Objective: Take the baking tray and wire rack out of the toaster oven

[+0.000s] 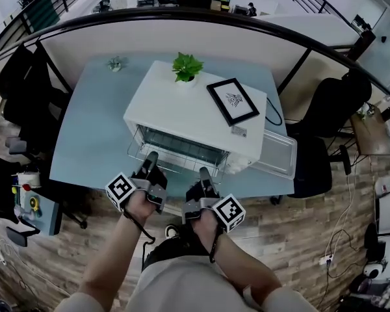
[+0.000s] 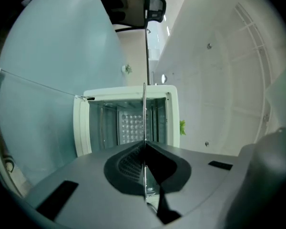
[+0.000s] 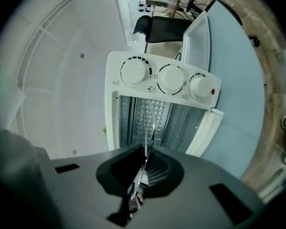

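A light blue rectangular table (image 1: 91,129) carries a white box-shaped toaster oven (image 1: 182,106), whose open front faces the person. Its white-framed glass door (image 3: 205,129) is folded down. A pale, shallow rectangular tray (image 1: 276,153) with rounded corners lies flat on the table just to the right of the oven, outside it.

A thin metal wire rack (image 2: 144,113) reaches from the oven's opening out toward the person, above the lowered door. Both gripper views see it edge-on. The left gripper (image 1: 152,158) has its fingers closed together on the rack's front wire, left of the middle. The right gripper (image 1: 205,175) is clamped on the same edge further right, near the knobs.

On the oven's top rest a black picture frame (image 1: 233,101) and a small green plant in a white pot (image 1: 186,67).
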Motion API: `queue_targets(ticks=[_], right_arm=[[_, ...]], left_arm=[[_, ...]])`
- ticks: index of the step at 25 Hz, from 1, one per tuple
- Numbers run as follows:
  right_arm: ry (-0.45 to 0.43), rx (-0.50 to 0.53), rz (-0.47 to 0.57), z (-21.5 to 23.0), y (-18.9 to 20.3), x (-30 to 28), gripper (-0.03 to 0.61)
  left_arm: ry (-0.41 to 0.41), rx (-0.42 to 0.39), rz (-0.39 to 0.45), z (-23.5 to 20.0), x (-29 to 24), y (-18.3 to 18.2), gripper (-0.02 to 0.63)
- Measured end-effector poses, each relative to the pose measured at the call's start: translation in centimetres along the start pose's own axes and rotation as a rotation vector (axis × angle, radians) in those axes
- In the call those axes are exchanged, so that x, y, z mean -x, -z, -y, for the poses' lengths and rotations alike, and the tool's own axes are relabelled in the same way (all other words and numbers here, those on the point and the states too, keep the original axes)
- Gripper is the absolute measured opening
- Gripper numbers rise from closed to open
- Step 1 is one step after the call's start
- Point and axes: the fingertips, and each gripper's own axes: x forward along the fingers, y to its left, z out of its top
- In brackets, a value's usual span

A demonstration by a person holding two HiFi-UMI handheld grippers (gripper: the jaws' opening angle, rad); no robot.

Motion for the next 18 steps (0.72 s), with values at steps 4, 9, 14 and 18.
queue_targets(ticks=[4,9,14,18], right_arm=[[0.044,0.0,-0.049,-0.1,1.2,2.5,0.008],[0.023,-0.008,-0.1,-0.7,2.5,4.4,0.008],[0.037,-0.026,-0.138,-1.4,3.6,6.3,0.008],[0.031,0.017,-0.172,-1.9,3.5,7.0,0.012]], left_arm=[[0.004,0.001,-0.002,0.9,2.5,0.7,0.005],[0.004,0.003,0.01,1.1,5.1,1.0,0.005],[0.014,-0.008,-0.002,2.0,7.3,1.4,0.005],[0.016,0.004,0.0,2.5,8.1,2.0,0.006]])
